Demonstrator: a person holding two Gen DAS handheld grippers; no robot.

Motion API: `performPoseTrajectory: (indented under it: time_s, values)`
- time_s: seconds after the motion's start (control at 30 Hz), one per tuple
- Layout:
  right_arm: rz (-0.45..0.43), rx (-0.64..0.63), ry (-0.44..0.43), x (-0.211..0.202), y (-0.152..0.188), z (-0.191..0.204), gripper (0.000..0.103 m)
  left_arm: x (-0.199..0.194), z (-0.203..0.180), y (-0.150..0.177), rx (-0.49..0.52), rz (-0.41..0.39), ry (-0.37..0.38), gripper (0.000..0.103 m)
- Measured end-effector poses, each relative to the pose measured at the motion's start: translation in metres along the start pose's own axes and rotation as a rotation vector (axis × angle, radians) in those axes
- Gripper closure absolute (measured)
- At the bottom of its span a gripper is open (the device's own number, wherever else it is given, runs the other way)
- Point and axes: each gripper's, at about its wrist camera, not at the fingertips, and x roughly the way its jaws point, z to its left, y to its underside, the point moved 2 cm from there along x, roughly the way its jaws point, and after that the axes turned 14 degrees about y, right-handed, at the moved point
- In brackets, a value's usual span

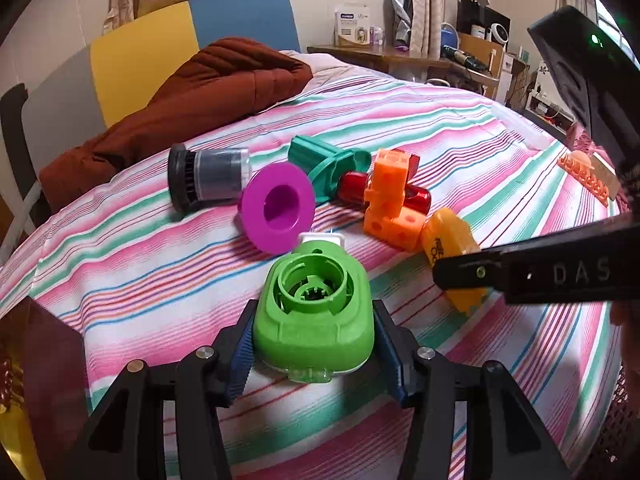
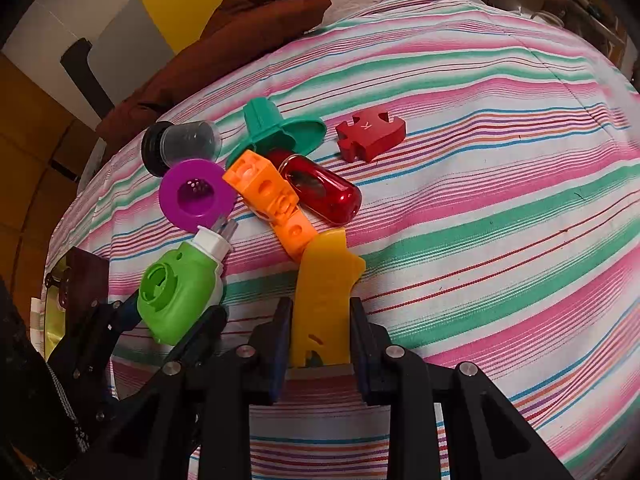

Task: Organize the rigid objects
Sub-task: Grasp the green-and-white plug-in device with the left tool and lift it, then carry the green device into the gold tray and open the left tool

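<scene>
A green plastic housing (image 1: pixel 314 320) with a white end lies on the striped bed sheet (image 1: pixel 140 272). My left gripper (image 1: pixel 314 322) is shut on it, its blue pads pressed to both sides; the right wrist view shows the same grip on the housing (image 2: pixel 180 292). My right gripper (image 2: pixel 320 320) is shut on a yellow plastic piece (image 2: pixel 324 296), which rests on the sheet beside the housing. The yellow piece (image 1: pixel 444 236) touches a chain of orange cubes (image 2: pixel 266 192). Close by lie a purple flanged ring (image 1: pixel 278 206), a red capsule (image 2: pixel 324 190), a teal funnel-like part (image 2: pixel 276 132) and a black-based clear cap (image 1: pixel 208 176).
A red puzzle piece (image 2: pixel 370 132) lies apart, behind the cluster. A brown quilt (image 1: pixel 180 100) is heaped at the back left. An orange toy and a wooden block (image 1: pixel 588 172) sit near the right edge. A cluttered desk (image 1: pixel 400 56) stands beyond the bed.
</scene>
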Motion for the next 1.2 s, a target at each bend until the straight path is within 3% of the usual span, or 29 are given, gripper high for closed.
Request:
performPoseTrajectory:
  time_s: [0.23,0.47,0.6,0.7,0.97,1.13,1.2]
  values:
    - [-0.01,-0.028,0.014,-0.007,0.007,-0.007,0.075,-0.018,0.006,0.02,-0.055,-0.03,-0.01,0.049]
    - [-0.029,-0.095,-0.038,-0.013,0.006,0.01,0.076,-0.036,0.007,0.043,-0.083,-0.067,-0.016,0.049]
    - [-0.095,-0.216,-0.059,-0.025,0.011,0.033,0.078,-0.048,0.004,0.057,-0.081,-0.09,-0.02,0.049]
    - [-0.129,-0.305,-0.052,-0.031,0.018,0.051,0.086,-0.054,0.001,0.065,-0.069,-0.101,-0.033,0.049]
    - [-0.076,-0.293,-0.001,-0.012,0.016,0.056,0.086,-0.075,0.0,0.083,-0.131,-0.122,-0.014,0.05]
    - [-0.13,-0.287,0.019,-0.023,0.015,0.053,0.075,-0.087,0.005,0.092,-0.191,-0.146,0.014,0.05]
    - [-0.129,-0.281,0.022,-0.024,0.014,0.052,0.064,-0.092,0.005,0.094,-0.196,-0.161,0.018,0.05]
